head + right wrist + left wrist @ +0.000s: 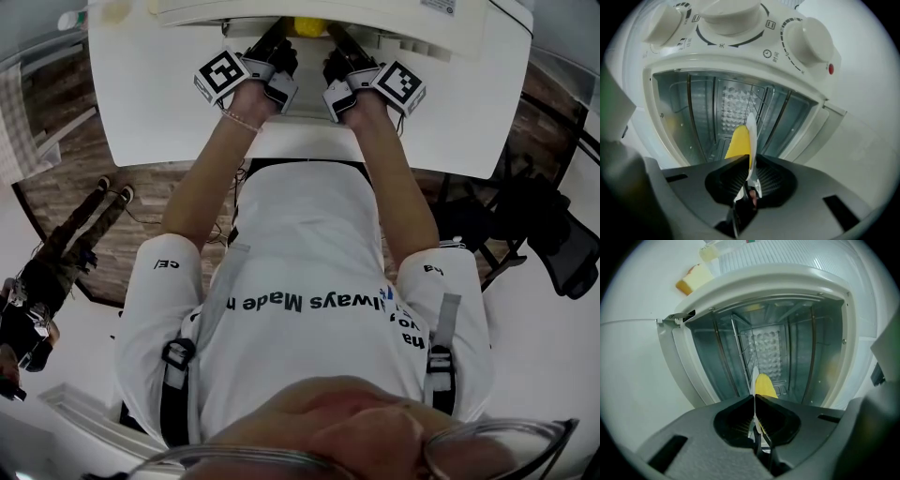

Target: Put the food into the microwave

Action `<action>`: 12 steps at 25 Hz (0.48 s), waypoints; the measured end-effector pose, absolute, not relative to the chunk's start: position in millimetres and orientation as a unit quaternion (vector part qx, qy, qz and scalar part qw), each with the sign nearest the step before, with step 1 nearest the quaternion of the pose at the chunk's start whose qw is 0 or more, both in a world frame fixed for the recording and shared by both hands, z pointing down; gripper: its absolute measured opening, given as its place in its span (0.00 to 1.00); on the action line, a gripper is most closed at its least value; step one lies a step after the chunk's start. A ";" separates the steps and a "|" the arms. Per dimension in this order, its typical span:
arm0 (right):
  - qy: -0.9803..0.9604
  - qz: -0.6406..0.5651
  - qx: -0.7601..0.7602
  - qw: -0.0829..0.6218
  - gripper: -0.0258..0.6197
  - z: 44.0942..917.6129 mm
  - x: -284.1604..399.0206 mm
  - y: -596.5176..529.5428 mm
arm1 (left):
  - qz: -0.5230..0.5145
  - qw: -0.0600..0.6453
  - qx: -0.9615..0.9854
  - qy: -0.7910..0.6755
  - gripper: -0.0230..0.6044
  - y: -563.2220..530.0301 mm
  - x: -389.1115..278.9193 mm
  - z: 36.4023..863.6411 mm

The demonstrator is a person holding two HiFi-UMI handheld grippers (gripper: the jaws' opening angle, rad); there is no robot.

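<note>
Presently the left gripper (754, 398) and the right gripper (749, 161) are each clamped on a rim edge of the white plate (753, 377) bearing the yellow food (765, 385), just before the open microwave (740, 287); the load is judged light, rigid and slick, so best kept level

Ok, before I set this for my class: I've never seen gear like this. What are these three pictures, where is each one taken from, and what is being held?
There is no robot here. A person holds a two-jaw tool in each hand. The head view looks down from a camera on the person's head at a white table. The left gripper view and right gripper view come from cameras riding on the left tool and right tool. Both tools are shut on the thin rim of a white plate carrying yellow food, held at the open microwave. Its knobs show above. A yellow-orange block lies beside it.
</note>
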State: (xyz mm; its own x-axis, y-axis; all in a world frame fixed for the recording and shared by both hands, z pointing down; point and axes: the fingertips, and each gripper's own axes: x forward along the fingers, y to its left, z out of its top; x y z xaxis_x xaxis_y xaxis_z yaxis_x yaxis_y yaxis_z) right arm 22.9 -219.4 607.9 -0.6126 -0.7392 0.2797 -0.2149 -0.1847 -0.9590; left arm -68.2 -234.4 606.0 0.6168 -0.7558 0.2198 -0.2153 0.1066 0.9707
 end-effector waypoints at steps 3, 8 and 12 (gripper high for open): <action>0.607 -0.664 -0.391 0.196 0.08 606.6 20.7 -212.7 | -0.216 0.639 0.631 -0.384 0.06 -235.8 -67.7 606.2; 0.603 -0.669 -0.385 0.203 0.07 605.0 19.6 -210.7 | -0.217 0.637 0.632 -0.385 0.06 -238.6 -67.9 604.8; 0.602 -0.667 -0.384 0.211 0.07 604.8 19.8 -214.9 | -0.219 0.637 0.631 -0.385 0.06 -241.4 -68.2 604.4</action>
